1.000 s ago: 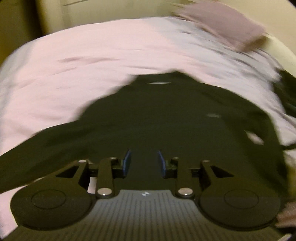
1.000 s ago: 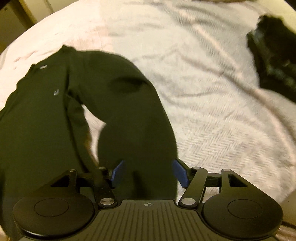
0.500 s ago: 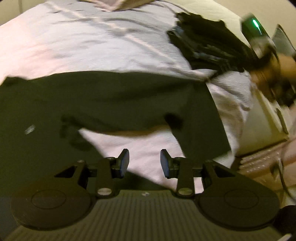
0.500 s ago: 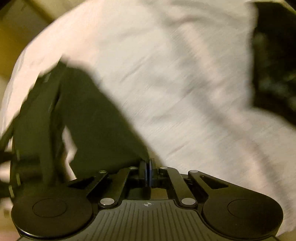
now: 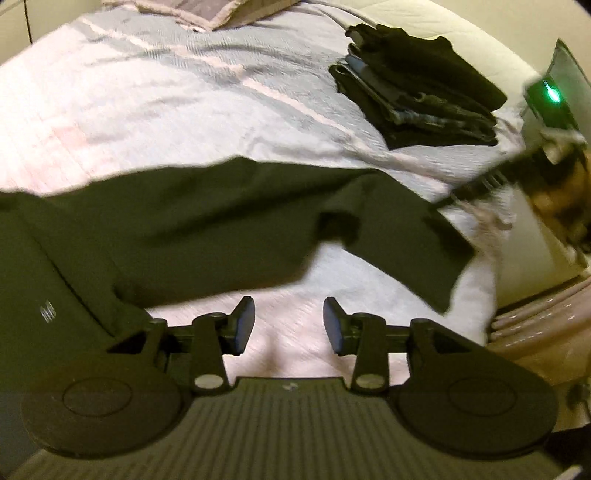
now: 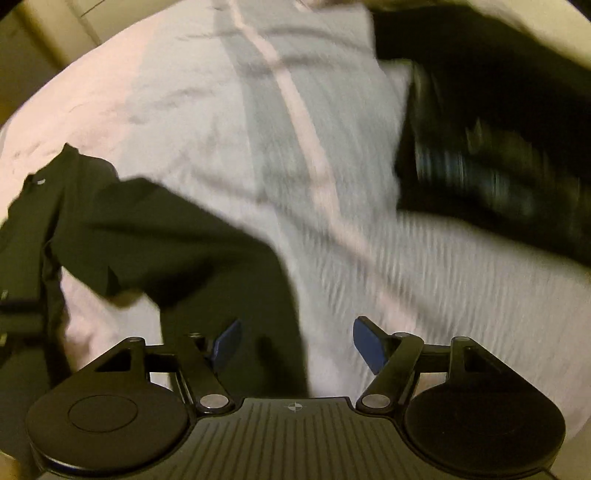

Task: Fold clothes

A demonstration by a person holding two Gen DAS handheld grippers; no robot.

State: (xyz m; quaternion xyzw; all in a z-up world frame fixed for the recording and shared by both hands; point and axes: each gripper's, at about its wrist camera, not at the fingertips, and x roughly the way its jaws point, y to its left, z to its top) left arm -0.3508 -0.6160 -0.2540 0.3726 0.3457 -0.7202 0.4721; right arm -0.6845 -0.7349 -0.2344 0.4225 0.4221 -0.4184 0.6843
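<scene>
A dark green long-sleeved top [image 5: 177,221] lies on the pale bedspread [image 5: 147,92]. Its sleeve [image 5: 399,240] stretches right toward the bed's edge. My left gripper [image 5: 288,325] is open and empty, over bare bedspread just below the sleeve. In the right wrist view the same top [image 6: 155,236] lies at the left and its sleeve end [image 6: 266,332] runs down between the fingers. My right gripper [image 6: 295,343] is open over that sleeve end, holding nothing.
A stack of folded dark clothes [image 5: 417,88] sits at the bed's far right; it also shows blurred in the right wrist view [image 6: 498,140]. A pillow [image 5: 207,11] lies at the head. The right gripper's body with a green light [image 5: 550,96] is at the right edge.
My right gripper was shut on the sleeve half a second ago and has now opened, letting it go. My left gripper has swung right, from over the top's body to the sleeve.
</scene>
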